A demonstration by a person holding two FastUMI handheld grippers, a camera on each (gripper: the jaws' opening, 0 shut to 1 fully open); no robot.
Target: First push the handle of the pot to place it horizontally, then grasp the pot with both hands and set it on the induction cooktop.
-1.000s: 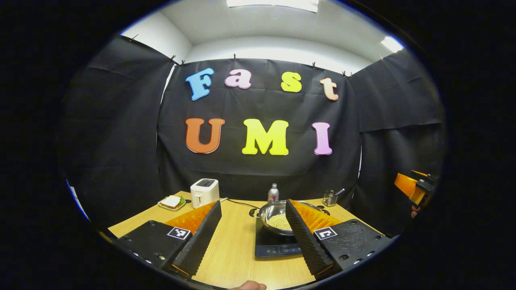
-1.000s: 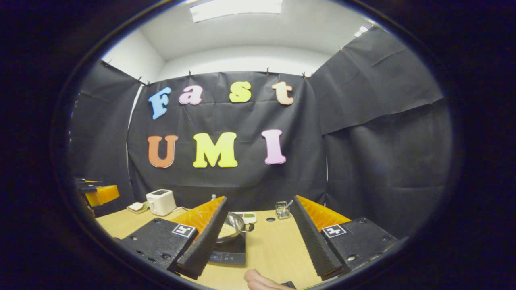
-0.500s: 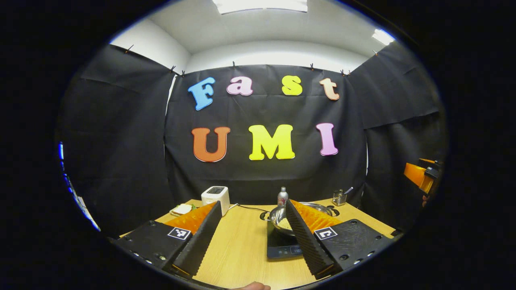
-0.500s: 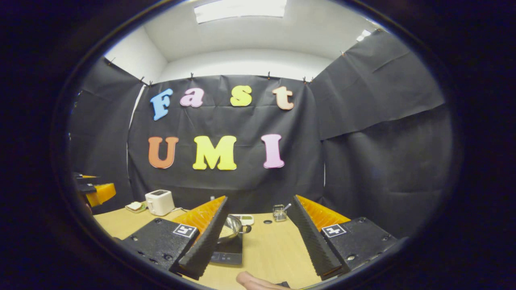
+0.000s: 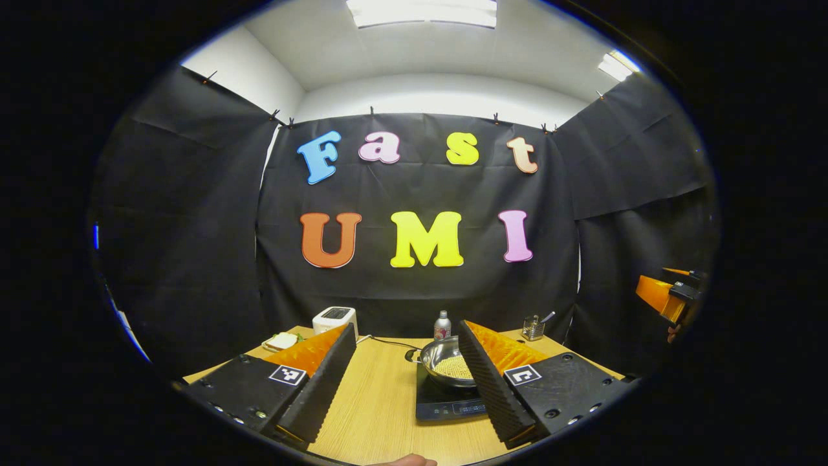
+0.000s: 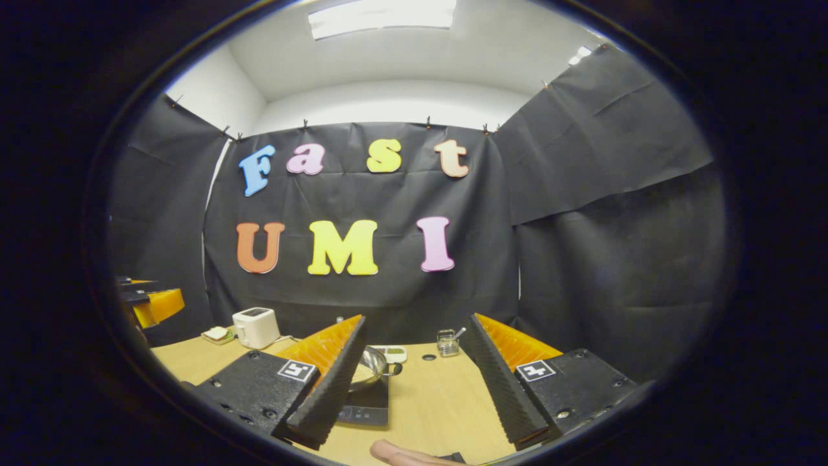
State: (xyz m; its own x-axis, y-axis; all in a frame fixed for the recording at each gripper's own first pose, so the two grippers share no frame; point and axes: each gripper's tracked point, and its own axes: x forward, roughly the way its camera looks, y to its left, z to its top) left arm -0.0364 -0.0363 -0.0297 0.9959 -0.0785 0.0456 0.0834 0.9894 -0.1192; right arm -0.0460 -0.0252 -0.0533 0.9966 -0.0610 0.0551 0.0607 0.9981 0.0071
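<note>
A steel pot (image 5: 443, 361) holding pale grains sits on the dark induction cooktop (image 5: 443, 404) on the wooden table (image 5: 381, 401). A small side handle (image 5: 411, 355) sticks out at its left. My left gripper (image 5: 404, 382) hangs open, pulled back from the table, with its right finger covering the pot's right half. In the right gripper view the pot (image 6: 372, 369) and cooktop (image 6: 369, 404) lie low and left, partly behind my right gripper's left finger. My right gripper (image 6: 414, 382) is open with nothing between its fingers.
A white toaster (image 5: 334, 320), a plate with a sandwich (image 5: 279, 341), a small bottle (image 5: 442, 325) and a glass jar with a spoon (image 5: 532, 327) stand along the table's back. The other gripper (image 5: 666, 296) shows at the right edge. A hand (image 6: 404, 453) shows at the bottom.
Both grippers have drawn back from the table and stay open. The pot rests on the cooktop throughout.
</note>
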